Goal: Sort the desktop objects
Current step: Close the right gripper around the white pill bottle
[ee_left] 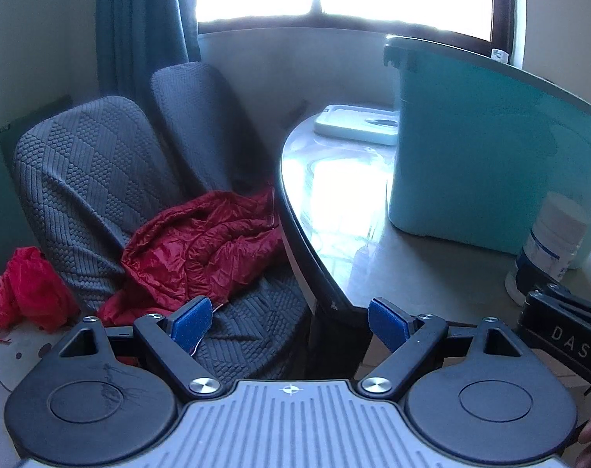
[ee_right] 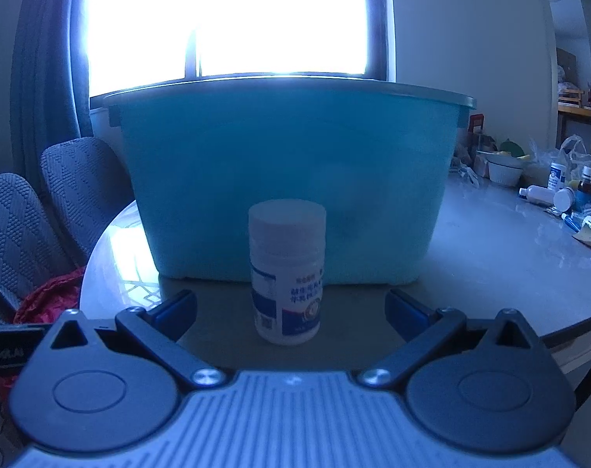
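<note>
Sorting barely begun: white bottle (ee_right: 285,273) stands on worktop (ee_right: 490,265) w/ right tongs (ee_right: 291,314) wide open, gripping nothing; left tongs (ee_left: 289,321) open, empty; teal bin (ee_right: 287,179) behind.

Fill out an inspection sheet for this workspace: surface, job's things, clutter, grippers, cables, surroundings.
Surface: round glossy table, glare from the window.
Job's things: white pill bottle upright, in front of the teal bin; whether they touch cannot be told.
Clutter: bottles and a bowl at the table's far right; white tray beyond the bin.
Grippers: left gripper open, over the table's edge, nothing between its pads; right gripper open, the bottle between its pads, untouched.
Cables: nothing seen.
Surroundings: bright window, curtain, two grey chairs, red jacket on one seat.
</note>
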`<state>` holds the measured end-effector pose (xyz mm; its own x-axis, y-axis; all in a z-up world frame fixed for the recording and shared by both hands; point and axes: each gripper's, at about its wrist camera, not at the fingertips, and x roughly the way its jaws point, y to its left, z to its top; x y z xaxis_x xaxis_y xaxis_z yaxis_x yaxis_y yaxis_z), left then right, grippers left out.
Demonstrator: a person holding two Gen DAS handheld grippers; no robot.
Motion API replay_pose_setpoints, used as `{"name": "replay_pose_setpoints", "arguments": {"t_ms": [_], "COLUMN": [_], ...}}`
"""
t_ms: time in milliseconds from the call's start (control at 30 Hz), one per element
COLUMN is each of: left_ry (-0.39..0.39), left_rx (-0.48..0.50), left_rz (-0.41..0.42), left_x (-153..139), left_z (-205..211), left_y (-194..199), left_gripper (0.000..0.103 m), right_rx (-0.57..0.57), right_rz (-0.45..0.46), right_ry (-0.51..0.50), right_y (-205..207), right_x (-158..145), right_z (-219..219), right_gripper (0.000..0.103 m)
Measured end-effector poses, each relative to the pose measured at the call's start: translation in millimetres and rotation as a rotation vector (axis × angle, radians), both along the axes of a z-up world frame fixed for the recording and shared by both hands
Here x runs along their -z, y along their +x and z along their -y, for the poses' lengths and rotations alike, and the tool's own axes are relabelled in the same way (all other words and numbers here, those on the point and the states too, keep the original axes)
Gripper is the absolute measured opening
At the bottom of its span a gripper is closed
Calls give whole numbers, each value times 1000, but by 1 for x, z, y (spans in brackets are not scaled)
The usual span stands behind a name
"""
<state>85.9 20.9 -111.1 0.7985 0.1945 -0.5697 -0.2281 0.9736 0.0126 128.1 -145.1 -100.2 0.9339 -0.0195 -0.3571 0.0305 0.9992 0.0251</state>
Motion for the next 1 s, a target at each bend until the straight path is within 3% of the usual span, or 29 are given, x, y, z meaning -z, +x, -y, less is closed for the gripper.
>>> {"name": "replay_pose_setpoints", "arguments": {"t_ms": [833, 900, 933, 967, 1000], "left_ry": [3, 7, 11, 15, 18], "left_rx": [25, 25, 24, 23, 22], "left_rz": [-29, -34, -36, -36, -37], "left_x": [5, 6, 6, 6, 6], "left_z": [-2, -3, -3, -3, -3], "left_y": [37, 38, 39, 40, 40], "left_gripper": [89, 89, 89, 89, 89], "right_rx": [14, 15, 14, 13, 17], "right_rz": [-8, -9, -14, -18, -27], "right_ry": [26, 30, 26, 22, 16], "right_y": [49, 52, 53, 54, 55], "right_x": [15, 16, 17, 17, 18], "right_z": [-1, 1, 0, 0, -1], "right_gripper": [102, 95, 80, 48, 48]}}
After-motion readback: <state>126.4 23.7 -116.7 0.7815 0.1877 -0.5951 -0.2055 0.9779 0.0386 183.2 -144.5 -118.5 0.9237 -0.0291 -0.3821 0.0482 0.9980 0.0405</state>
